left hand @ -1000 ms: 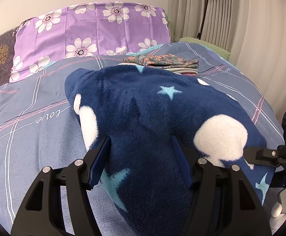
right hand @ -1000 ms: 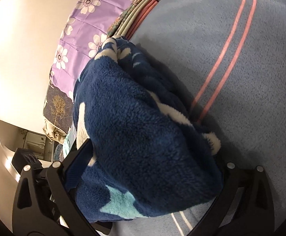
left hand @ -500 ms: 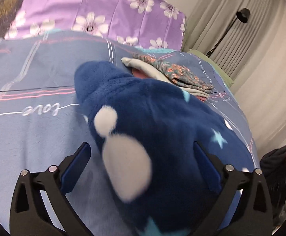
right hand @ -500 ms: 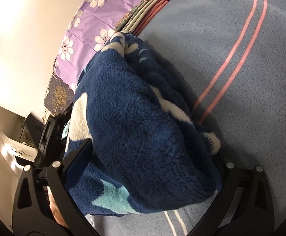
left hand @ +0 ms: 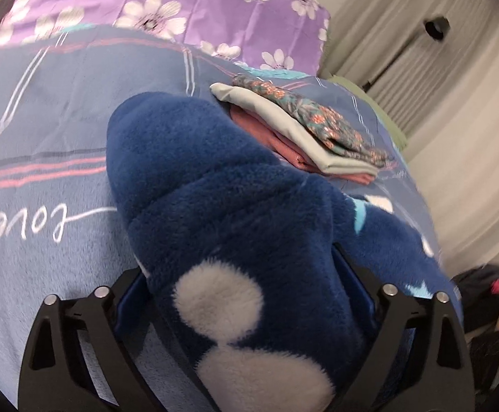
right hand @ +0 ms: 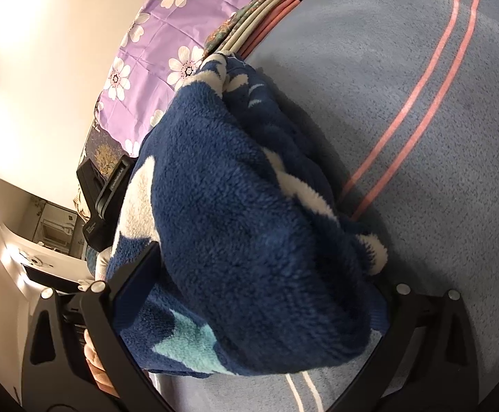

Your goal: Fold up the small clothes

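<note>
A dark blue fleece garment (left hand: pixel 222 199) with white dots and light blue stars lies bunched on the blue bedspread (left hand: pixel 43 130). My left gripper (left hand: pixel 242 288) has its jaws spread around one end of the fleece, pressed against its sides. My right gripper (right hand: pixel 259 274) holds the other end of the same fleece (right hand: pixel 235 185) between widely spread jaws. The fingertips are buried in the pile. The left gripper's body (right hand: pixel 101 192) shows beyond the fleece in the right wrist view.
A stack of folded clothes (left hand: pixel 304 134), floral on top, sits behind the fleece and shows in the right wrist view (right hand: pixel 263 7). A purple flowered pillow (left hand: pixel 194 7) lies at the head. Curtains (left hand: pixel 455 110) hang at the right bed edge.
The left gripper has risen and tilted down over the fleece, and the fleece end has bunched up between its jaws. The right gripper has barely moved.
</note>
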Tool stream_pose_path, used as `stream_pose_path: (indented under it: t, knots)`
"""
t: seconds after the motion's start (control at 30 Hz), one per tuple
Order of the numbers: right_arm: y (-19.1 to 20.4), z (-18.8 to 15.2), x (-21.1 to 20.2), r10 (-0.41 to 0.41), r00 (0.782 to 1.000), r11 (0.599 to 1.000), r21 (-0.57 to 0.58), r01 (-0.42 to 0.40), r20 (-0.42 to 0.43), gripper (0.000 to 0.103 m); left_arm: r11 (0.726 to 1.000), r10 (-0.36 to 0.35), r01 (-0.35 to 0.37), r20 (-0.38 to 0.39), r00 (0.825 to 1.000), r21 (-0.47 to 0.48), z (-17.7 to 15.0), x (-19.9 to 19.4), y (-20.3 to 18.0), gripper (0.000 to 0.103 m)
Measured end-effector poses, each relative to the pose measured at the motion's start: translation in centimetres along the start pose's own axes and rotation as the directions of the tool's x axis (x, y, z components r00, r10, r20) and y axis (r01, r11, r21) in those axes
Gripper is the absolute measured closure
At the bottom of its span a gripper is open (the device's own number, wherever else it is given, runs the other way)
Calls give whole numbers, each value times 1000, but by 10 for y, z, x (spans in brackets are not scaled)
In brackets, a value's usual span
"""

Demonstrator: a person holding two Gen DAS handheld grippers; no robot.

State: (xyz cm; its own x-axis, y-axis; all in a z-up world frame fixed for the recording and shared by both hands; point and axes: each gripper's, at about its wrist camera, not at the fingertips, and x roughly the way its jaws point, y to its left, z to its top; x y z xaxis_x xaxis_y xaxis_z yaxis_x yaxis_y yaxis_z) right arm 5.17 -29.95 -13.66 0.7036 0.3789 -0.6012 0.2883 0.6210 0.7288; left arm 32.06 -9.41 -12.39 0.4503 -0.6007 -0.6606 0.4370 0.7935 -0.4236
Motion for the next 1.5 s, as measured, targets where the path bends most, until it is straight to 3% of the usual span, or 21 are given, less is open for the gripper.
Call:
stream_pose_path:
  t: [0.13, 0.27, 0.43, 0.6, 0.9, 1.1, 1.2, 1.5]
  knots:
    - [1, -1, 0, -5, 1000, 1000, -14, 5, 2, 4, 995, 55, -57, 30, 998, 78, 0, -8, -14, 26]
    - [6, -2, -2, -33, 999, 997, -68, 32, -7, 15, 983, 85, -99, 97, 992, 152, -5, -28, -33, 41]
    - [5, 3, -14, -9, 999, 996, -90, 6, -33, 34, 969, 50, -94, 193, 980, 227, -8, -72, -53, 48]
    - [34, -3, -30, -54, 998, 957, -285, 57, 18, 43, 966, 14, -85, 279, 960, 245, -16, -122, -60, 48]
    - [90, -4, -51, 13, 995, 872, -488, 36, 96, 44, 983, -9, -61, 380, 925, 171, -26, -194, -35, 48]
    - [142, 25, -16, 37, 999, 803, -595, -36, -11, 46, 986, 73, -131, 447, 892, 100, -12, -226, -19, 48]
    - [167, 45, 3, 62, 998, 769, -636, -66, -28, 46, 982, 116, -170, 465, 878, 77, 3, -233, -9, 48]
    - [234, 118, 77, 87, 995, 737, -669, -97, -48, 46, 964, 235, -267, 496, 836, -8, 81, -226, 30, 48]
